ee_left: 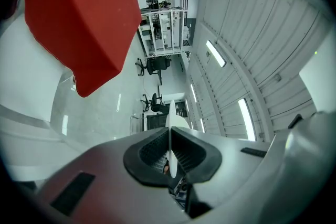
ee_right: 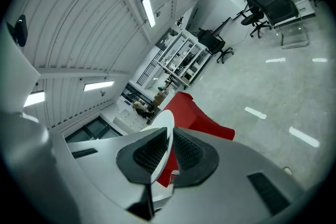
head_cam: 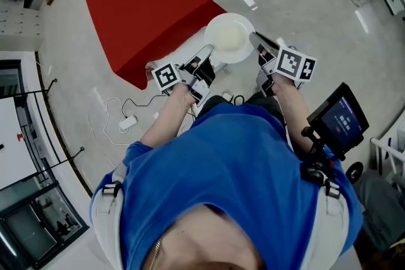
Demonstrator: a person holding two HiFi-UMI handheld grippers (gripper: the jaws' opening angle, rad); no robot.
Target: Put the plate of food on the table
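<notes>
Person's blue shirt (head_cam: 234,167) filled the bottom of the head view, on the side of the red table (head_cam: 149,3) nearest the camera. Left gripper (ee_left: 169,150) was clamped narrow on the plate (head_cam: 230,38), with the white rim seen edge-on between the black ribbed pads. Right gripper (ee_right: 167,150) was the same, jaws narrow and pinching the plate's opposite rim. So the plate was held by both, one tong per side. It was in the air just off the red table's near corner, not on the tabletop. The plate was white and round with a pale, slightly yellowish middle. Couldn't tell what food was on it, and the gripper views only gave the thin edge. Marker cube (head_cam: 166,76) on the left gripper and marker cube (head_cam: 295,64) on the right one carried black-and-white square patterns, no readable text. A small screen (head_cam: 340,119) on a stand to the right of the table, near the person's elbow, showed light characters on blue, too small to read. A white cable (head_cam: 111,116) lay looped on the floor below the table's near-left edge. Tabletop itself was plain red. Beyond the table, office chairs (ee_left: 153,64) and a white shelving rack (ee_right: 181,57) stood on the grey floor.
</notes>
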